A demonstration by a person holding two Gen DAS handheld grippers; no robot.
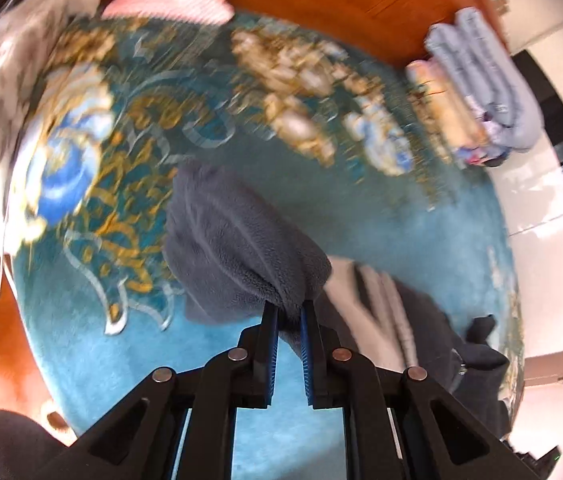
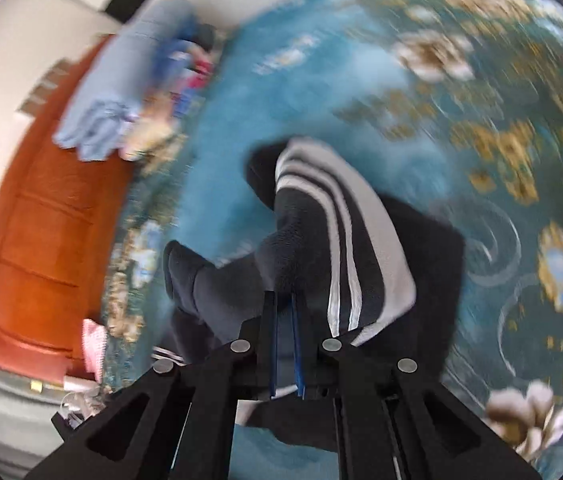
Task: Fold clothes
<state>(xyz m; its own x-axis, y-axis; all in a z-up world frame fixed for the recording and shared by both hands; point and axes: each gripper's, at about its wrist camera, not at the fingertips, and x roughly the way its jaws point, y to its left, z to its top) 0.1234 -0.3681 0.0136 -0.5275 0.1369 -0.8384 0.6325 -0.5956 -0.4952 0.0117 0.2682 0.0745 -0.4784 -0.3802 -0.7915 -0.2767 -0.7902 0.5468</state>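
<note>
A dark grey fleece-lined garment with white side stripes [image 1: 241, 240] hangs over a teal patterned carpet [image 1: 361, 208]. My left gripper [image 1: 290, 307] is shut on a bunched fleece edge of it, lifted off the carpet. In the right wrist view my right gripper [image 2: 284, 297] is shut on another part of the same garment [image 2: 321, 216], where the white stripes [image 2: 345, 248] run past the fingers. The rest of the garment drapes below and to the sides. Both views are motion blurred.
A stack of folded clothes, light blue on top [image 1: 481, 92], lies at the carpet's far edge, also in the right wrist view [image 2: 121, 92]. A pink folded cloth [image 1: 173, 0] lies at the back. An orange wooden door [image 2: 41, 240] and white floor tiles [image 1: 541, 208] border the carpet.
</note>
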